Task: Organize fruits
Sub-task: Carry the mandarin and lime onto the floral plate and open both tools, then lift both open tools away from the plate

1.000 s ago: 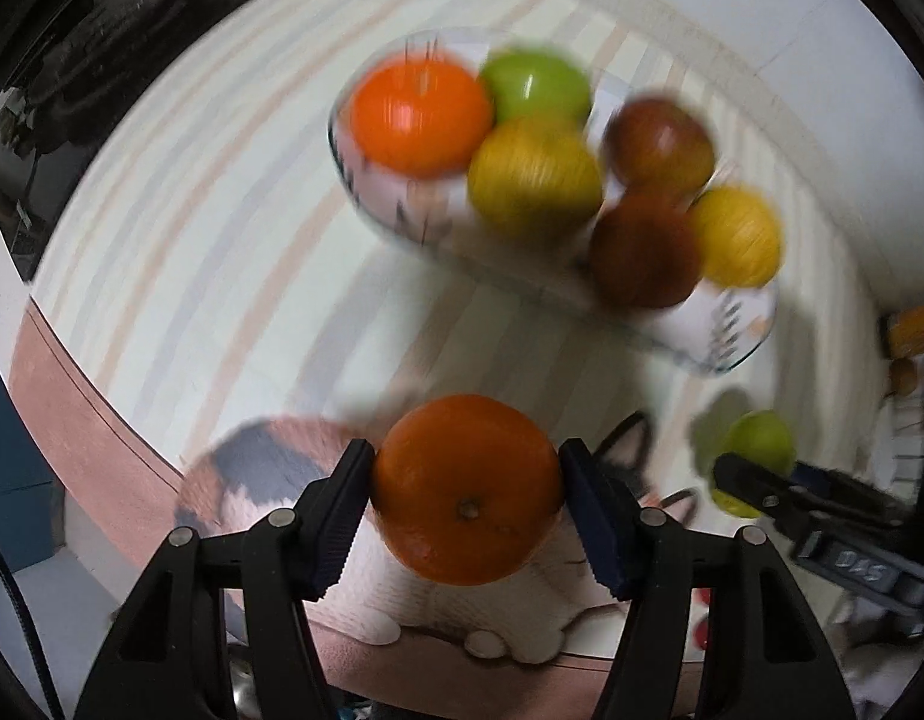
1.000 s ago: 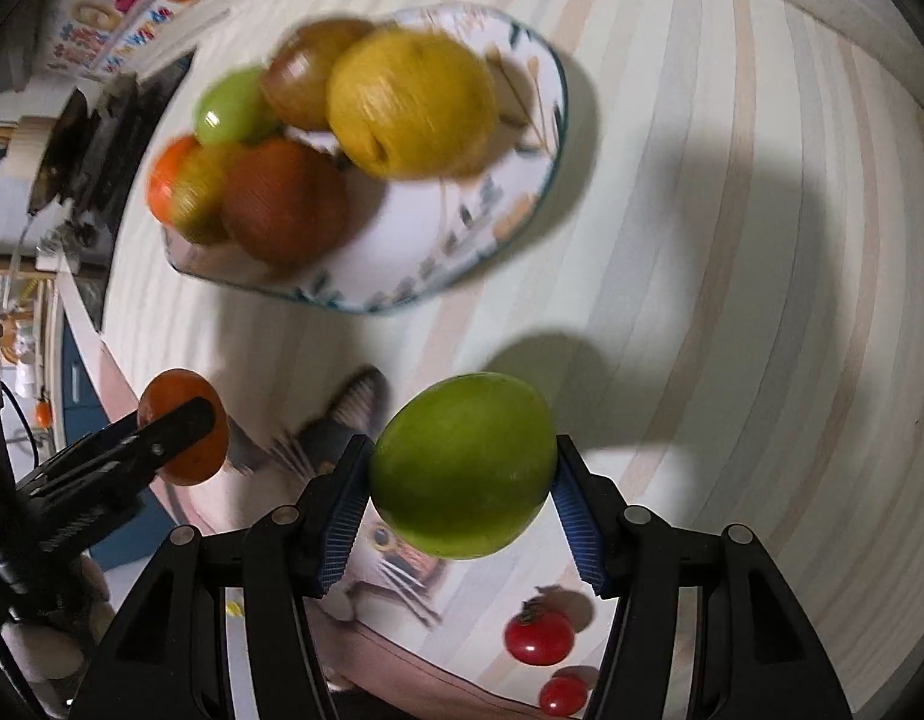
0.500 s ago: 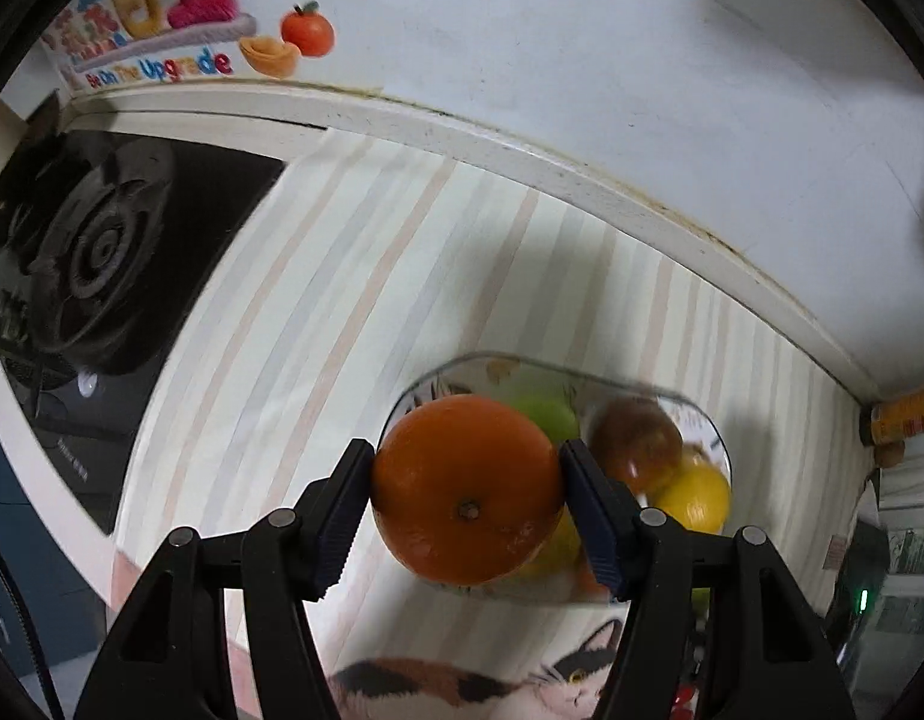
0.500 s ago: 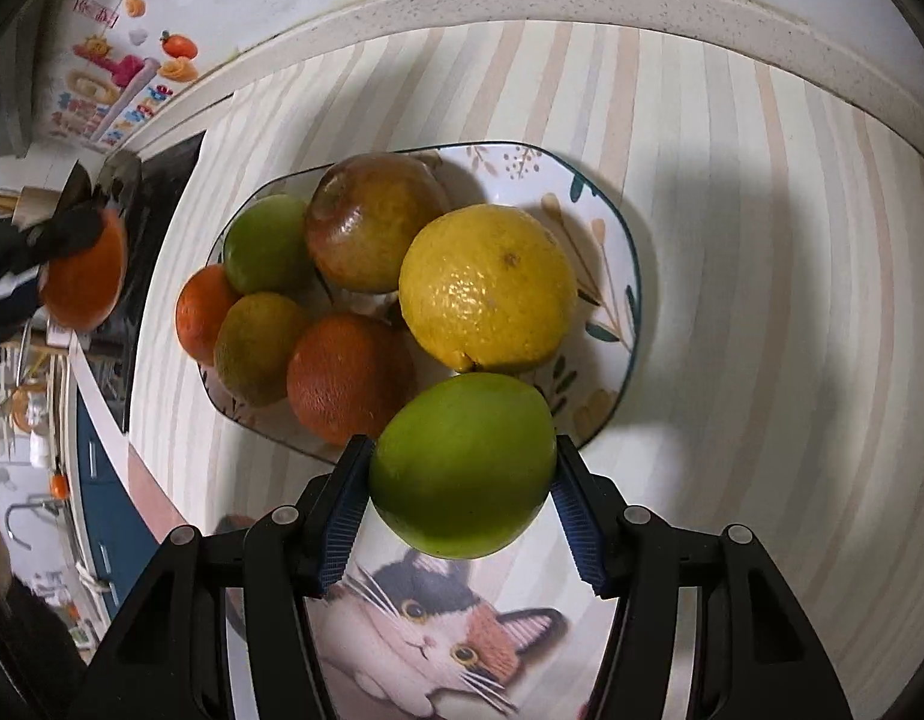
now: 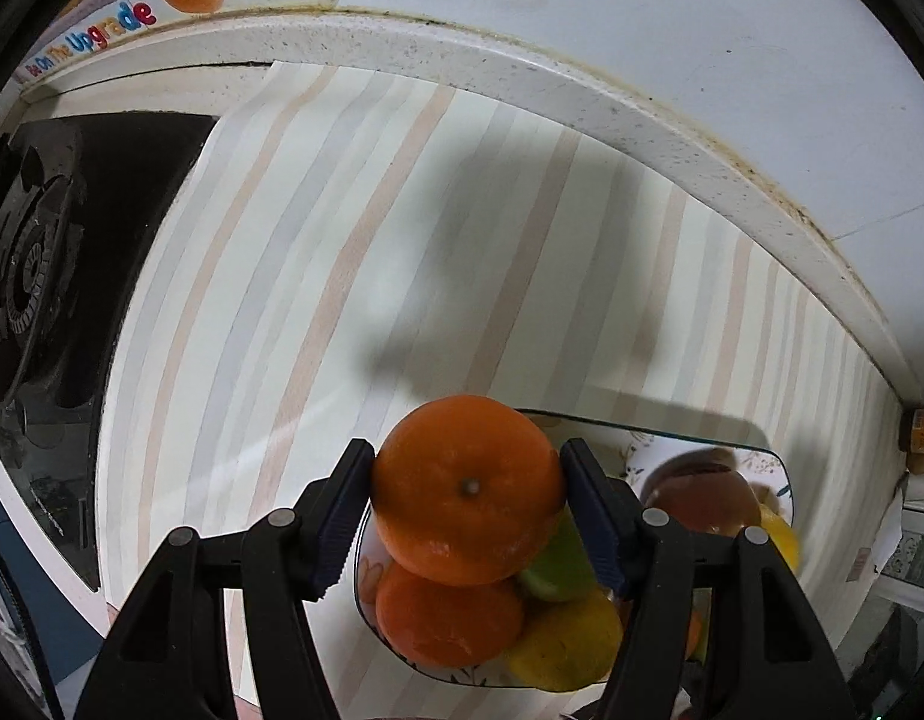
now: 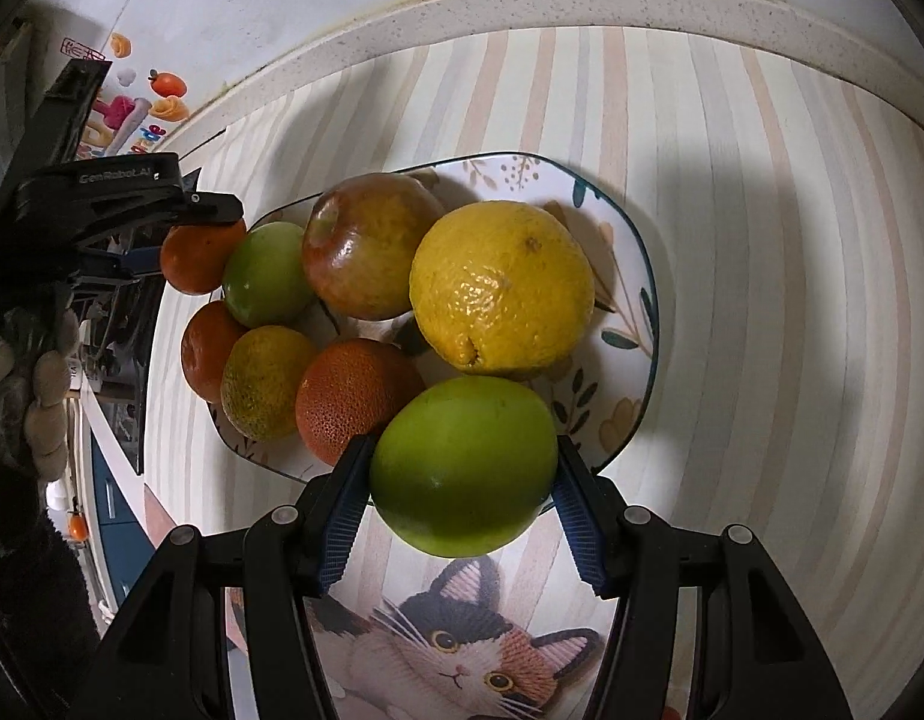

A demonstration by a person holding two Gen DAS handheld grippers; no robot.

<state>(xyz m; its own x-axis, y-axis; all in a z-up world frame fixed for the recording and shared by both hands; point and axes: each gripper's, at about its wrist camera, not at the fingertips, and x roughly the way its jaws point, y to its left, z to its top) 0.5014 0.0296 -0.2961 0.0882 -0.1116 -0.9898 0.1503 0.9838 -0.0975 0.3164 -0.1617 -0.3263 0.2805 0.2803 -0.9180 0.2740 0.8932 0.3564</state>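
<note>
Stripe-patterned counter covering [image 6: 762,240] fills both views, running back to the speckled stone rear edge, with a black gas stove [image 5: 36,276] off the counter's left end. On that covering sits the white leaf-printed plate with a dark rim [image 6: 636,276], already crowded: a big yellow citrus [image 6: 501,288], a red-green apple [image 6: 366,246], a rough dark-orange fruit [image 6: 354,396], a small green round fruit [image 6: 267,273], a yellow-green mottled one [image 6: 264,381] and a smaller orange [image 6: 201,348] at the plate's left rim. Right gripper [image 6: 462,492] is clamped on a smooth green fruit [image 6: 462,465], poised over the plate's near edge. Left gripper [image 5: 468,498] is squeezing a bright round orange [image 5: 468,489] just over the plate's left side, above the orange lying there. Judging from here, the trouble is room: there's little bare plate left, so either fruit released onto the heap could roll off the rim onto the counter, or nudge the big citrus loose. Two grippers closing on one plate could also knock together. A cat-printed mat [image 6: 462,648] lies at the counter's front edge.
</note>
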